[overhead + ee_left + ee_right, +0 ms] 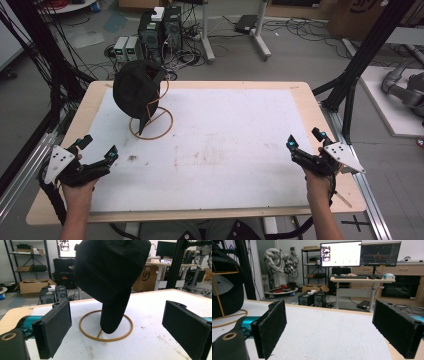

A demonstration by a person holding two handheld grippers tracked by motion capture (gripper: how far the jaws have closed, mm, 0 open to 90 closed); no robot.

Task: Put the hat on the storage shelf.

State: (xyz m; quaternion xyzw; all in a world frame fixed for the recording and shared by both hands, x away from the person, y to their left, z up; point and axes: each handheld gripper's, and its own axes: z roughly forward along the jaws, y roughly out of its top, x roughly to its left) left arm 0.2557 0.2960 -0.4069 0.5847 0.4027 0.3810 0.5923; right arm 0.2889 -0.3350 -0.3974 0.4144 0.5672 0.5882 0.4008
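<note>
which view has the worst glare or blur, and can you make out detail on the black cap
High view: even light, soft overall, the cap a dark shape on its wire stand. Left gripper view: cap sharp but almost featureless black, the near pads slightly soft. Right gripper view: the monitor is washed out and unreadable.

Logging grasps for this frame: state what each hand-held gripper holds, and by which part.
Nothing is held. The left hand-held gripper and right hand-held gripper are both open with bare jaws, apart from the black cap on its wire stand.
</note>
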